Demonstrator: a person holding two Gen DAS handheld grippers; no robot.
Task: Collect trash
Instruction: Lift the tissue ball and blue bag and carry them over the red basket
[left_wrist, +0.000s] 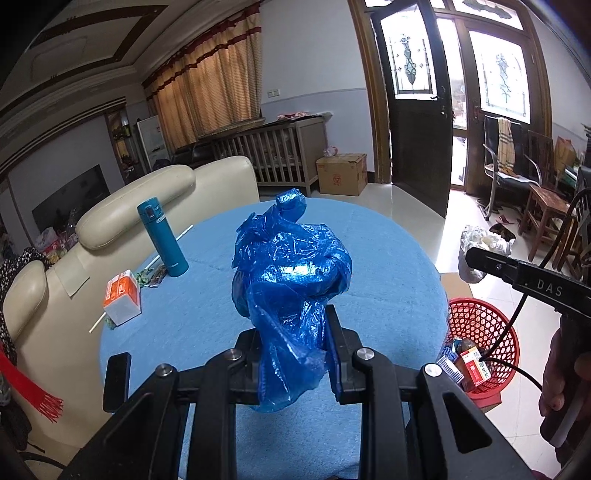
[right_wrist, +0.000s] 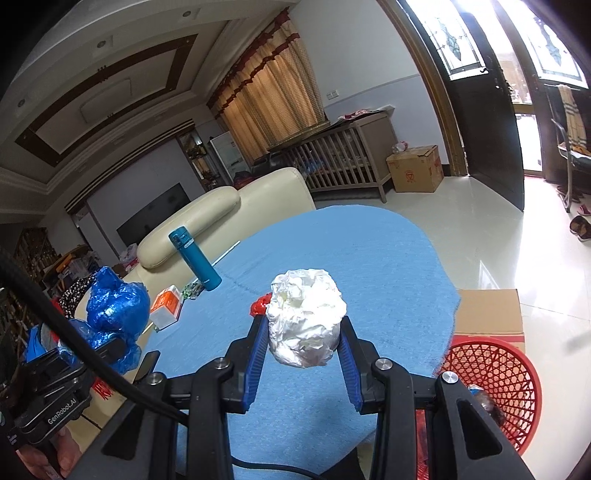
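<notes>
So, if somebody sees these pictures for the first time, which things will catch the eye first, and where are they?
First the crumpled blue bag, gripped in the left gripper above the blue table. Next the white paper wad, clamped in the right gripper near the table's edge. Then the red basket on the floor beside the table, already holding some trash.

**Both hand-held grippers clamping, both angled downward**

The left hand-held gripper (left_wrist: 291, 354) is pointing forward and down, its jaws squeezing in tight on a blue bag (left_wrist: 291, 280). The right hand-held gripper (right_wrist: 304, 354) is tilting down too, its blue pads (right_wrist: 255, 363) pressing either side of a white wad (right_wrist: 304, 321). At the right edge of the left view, a hand (left_wrist: 565, 387) is gripping the right tool's handle.
</notes>
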